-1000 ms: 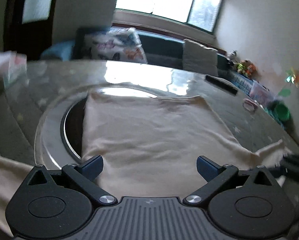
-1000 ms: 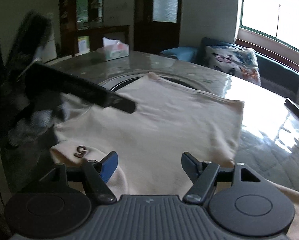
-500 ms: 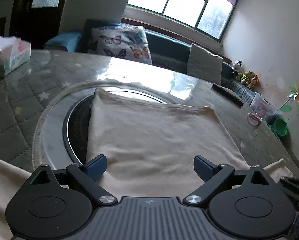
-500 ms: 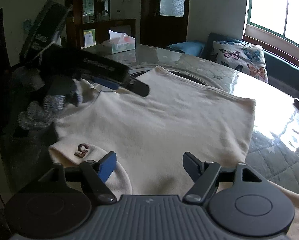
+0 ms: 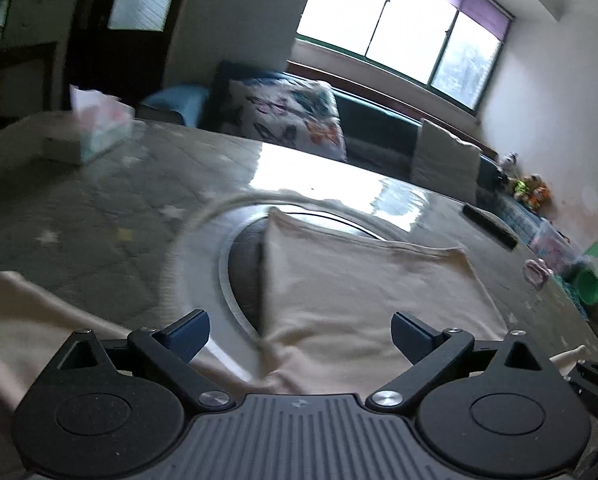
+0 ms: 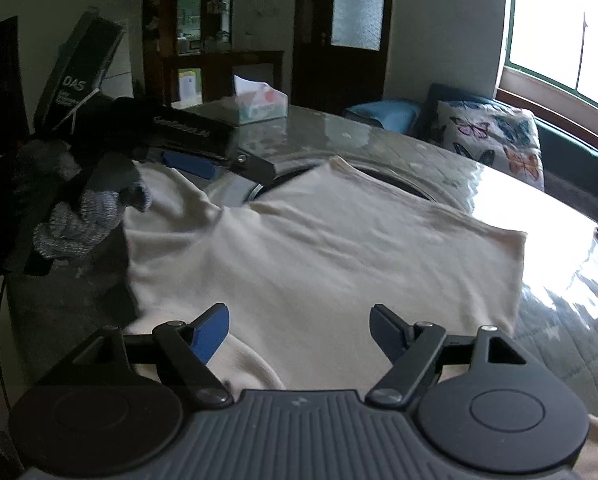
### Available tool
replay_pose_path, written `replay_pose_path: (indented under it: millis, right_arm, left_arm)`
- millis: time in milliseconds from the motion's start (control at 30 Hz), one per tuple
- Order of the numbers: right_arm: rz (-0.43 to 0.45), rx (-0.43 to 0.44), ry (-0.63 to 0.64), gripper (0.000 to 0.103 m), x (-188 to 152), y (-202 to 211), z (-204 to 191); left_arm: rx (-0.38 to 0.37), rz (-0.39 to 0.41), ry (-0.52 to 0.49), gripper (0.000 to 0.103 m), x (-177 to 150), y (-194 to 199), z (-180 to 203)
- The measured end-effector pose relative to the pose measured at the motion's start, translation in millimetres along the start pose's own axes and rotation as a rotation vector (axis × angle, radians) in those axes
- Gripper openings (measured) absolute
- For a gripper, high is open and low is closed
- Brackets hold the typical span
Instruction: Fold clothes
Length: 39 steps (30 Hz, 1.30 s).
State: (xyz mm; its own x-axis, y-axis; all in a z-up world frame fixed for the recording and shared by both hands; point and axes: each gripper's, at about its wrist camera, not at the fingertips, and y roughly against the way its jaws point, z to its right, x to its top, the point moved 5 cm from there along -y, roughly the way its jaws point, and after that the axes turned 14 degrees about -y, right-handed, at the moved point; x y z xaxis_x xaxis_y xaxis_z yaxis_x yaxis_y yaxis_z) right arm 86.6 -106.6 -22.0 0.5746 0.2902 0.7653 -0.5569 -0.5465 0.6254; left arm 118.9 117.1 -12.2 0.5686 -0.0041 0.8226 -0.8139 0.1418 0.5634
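A cream shirt (image 5: 363,292) lies flat on the round table, its body spread across the middle. My left gripper (image 5: 301,330) is open and empty, over the shirt's left edge near its sleeve (image 5: 39,320). My right gripper (image 6: 299,330) is open and empty above the shirt (image 6: 339,248) near its collar end. In the right wrist view the left gripper (image 6: 219,160) shows at the far left, held in a gloved hand (image 6: 83,208), over the sleeve (image 6: 167,204).
The table (image 5: 99,208) has a quilted grey cover under glass and a round turntable ring (image 5: 227,264). A tissue box (image 5: 99,132), a black remote (image 5: 489,226) and small items (image 5: 589,286) lie near the edges. A sofa with a butterfly cushion (image 6: 495,140) stands behind.
The left gripper has swung left, from over the shirt's body to its left edge by the sleeve. The right gripper has shifted slightly; the "5" patch near it has gone out of sight.
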Motion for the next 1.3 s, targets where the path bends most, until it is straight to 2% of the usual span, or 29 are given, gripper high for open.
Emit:
replay_pose_path:
  millis: [233, 467, 767, 967, 1167, 1300]
  right_arm:
    - [-0.012, 0.03, 0.046, 0.079, 3.2, -14.3, -26.0]
    - [-0.081, 0.031, 0.12, 0.079, -10.5, -27.0, -44.3]
    - [-0.035, 0.041, 0.114, 0.079, 14.9, -34.4, -60.3]
    - [-0.08, 0.049, 0.165, 0.079, 8.2, -58.7, -78.0]
    - [-0.069, 0.052, 0.158, 0.079, 12.4, -57.9, -79.9]
    - [-0.081, 0.043, 0.146, 0.079, 12.9, -63.1, -78.2]
  left_arm:
    - [0.123, 0.001, -0.079, 0.102, -26.8, 34.4, -10.7]
    - [0.247, -0.015, -0.131, 0.102, -47.1, 47.4, -30.8]
    - [0.358, -0.036, 0.03, 0.099, -55.1, 60.9, -93.8]
    - [0.403, -0.046, 0.108, 0.089, -55.8, 60.8, -128.3]
    - [0.418, -0.054, 0.143, 0.077, -56.6, 57.0, -147.3]
    - [0.424, -0.05, 0.135, 0.056, -53.5, 54.6, -152.4]
